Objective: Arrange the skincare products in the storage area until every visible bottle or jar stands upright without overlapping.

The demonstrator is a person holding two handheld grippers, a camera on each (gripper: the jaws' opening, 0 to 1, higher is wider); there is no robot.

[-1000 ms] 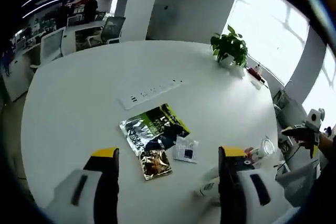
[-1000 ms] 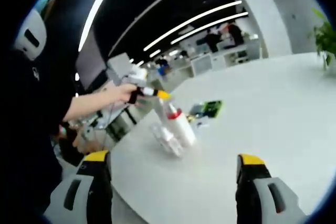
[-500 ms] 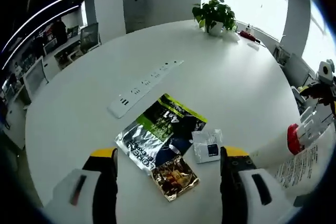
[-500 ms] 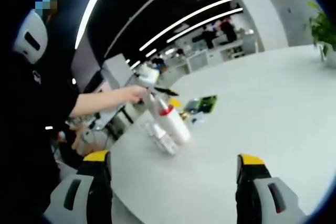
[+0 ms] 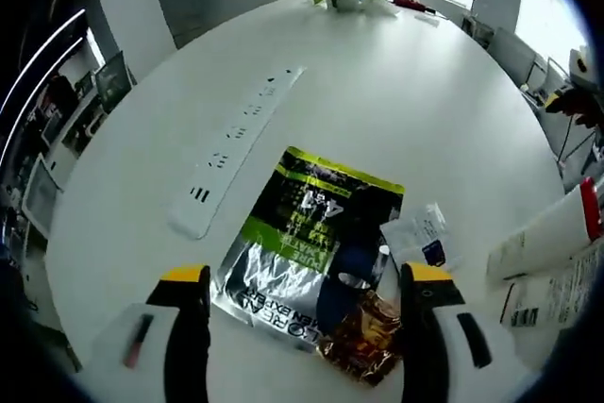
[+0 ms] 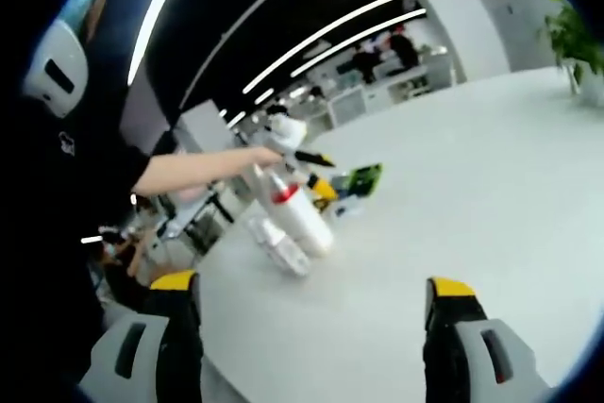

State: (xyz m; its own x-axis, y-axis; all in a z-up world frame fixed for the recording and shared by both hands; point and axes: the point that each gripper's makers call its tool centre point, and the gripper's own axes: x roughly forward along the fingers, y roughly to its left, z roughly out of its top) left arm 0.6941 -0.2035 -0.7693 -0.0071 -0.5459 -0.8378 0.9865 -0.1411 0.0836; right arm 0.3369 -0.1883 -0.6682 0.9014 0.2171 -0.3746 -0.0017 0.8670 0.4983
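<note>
On the round white tabletop (image 5: 444,92) lies one green, black and silver foil pouch (image 5: 307,243); its print is too warped to read. A small gold sachet (image 5: 366,348) and a clear packet (image 5: 415,236) touch its near right edge. One long white power strip (image 5: 231,148) lies left. Two white bottles (image 5: 557,238) with fine unreadable print lie cut off at right. Left tongs (image 5: 302,337) wide, empty. Right tongs (image 6: 307,337) wide, empty; the bottles (image 6: 293,224) lie far left

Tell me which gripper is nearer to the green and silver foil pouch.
Left. The left gripper hangs right over the foil pouch, its jaws open on either side of the pouch's near end. The right gripper sits well back across the table, the pouch small in its view.
</note>
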